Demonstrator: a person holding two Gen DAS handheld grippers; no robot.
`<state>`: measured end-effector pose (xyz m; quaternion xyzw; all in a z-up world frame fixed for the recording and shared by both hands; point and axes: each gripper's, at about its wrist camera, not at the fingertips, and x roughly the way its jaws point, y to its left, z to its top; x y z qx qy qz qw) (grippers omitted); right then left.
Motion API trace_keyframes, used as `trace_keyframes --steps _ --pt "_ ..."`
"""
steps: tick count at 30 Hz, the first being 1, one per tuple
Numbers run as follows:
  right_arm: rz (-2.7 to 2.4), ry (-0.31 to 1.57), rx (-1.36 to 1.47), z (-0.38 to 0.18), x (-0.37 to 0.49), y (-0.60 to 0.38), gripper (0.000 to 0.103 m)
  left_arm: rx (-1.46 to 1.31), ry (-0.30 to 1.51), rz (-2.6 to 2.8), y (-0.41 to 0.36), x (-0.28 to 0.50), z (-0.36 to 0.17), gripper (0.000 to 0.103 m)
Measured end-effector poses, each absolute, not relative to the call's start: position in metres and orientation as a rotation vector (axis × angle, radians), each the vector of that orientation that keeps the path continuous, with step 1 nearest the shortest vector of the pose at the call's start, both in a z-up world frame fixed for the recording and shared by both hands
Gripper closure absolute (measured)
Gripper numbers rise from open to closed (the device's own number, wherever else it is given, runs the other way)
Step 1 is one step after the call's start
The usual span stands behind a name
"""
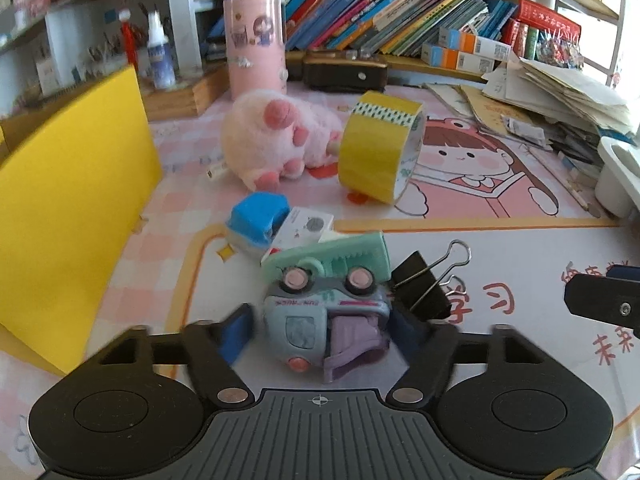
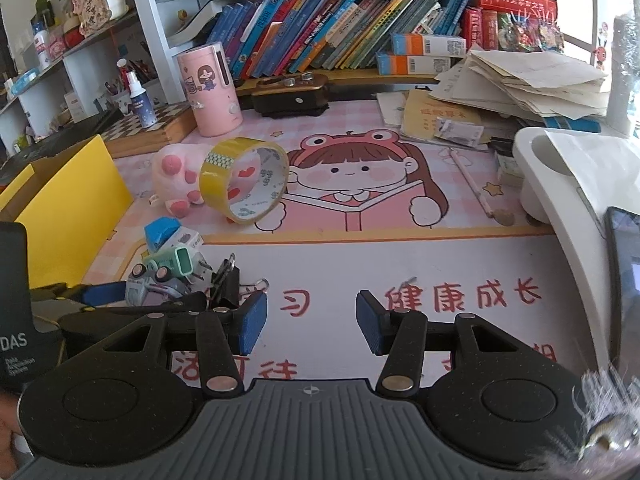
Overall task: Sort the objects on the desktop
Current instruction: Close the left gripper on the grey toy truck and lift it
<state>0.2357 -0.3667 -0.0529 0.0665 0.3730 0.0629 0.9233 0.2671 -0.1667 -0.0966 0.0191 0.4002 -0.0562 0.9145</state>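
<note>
My left gripper (image 1: 320, 332) is open, its blue pads on either side of a grey-blue toy car (image 1: 324, 320) lying on its side on the desk mat; the pads do not clearly touch it. Touching the car are a mint-green toy piece (image 1: 332, 256) and a black binder clip (image 1: 424, 284). A blue-and-white eraser-like item (image 1: 260, 220) and a white card (image 1: 304, 226) lie just behind. A yellow tape roll (image 1: 380, 148) stands on edge beside a pink plush paw (image 1: 272, 140). My right gripper (image 2: 312, 320) is open and empty over the mat, right of the car (image 2: 154, 286).
A yellow box (image 1: 68, 208) stands at the left. A pink cylinder (image 1: 256, 44), a black case (image 1: 344, 74) and a shelf of books (image 1: 380, 12) stand at the back. Loose papers (image 2: 520, 84) and a white stand (image 2: 560, 176) are at the right.
</note>
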Motion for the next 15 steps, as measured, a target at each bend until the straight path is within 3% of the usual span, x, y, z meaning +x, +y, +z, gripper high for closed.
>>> trace_keyframes --steps 5,9,15 --pt "0.168 0.772 0.149 -0.057 0.246 -0.360 0.055 -0.030 0.828 -0.141 -0.150 0.256 -0.085 0.039" --pt "0.221 0.775 0.153 -0.064 0.259 -0.350 0.068 -0.080 0.809 -0.123 -0.136 0.237 -0.072 0.039" --pt "0.290 0.779 0.161 -0.071 0.280 -0.333 0.075 -0.150 0.783 -0.060 -0.116 0.212 -0.053 0.039"
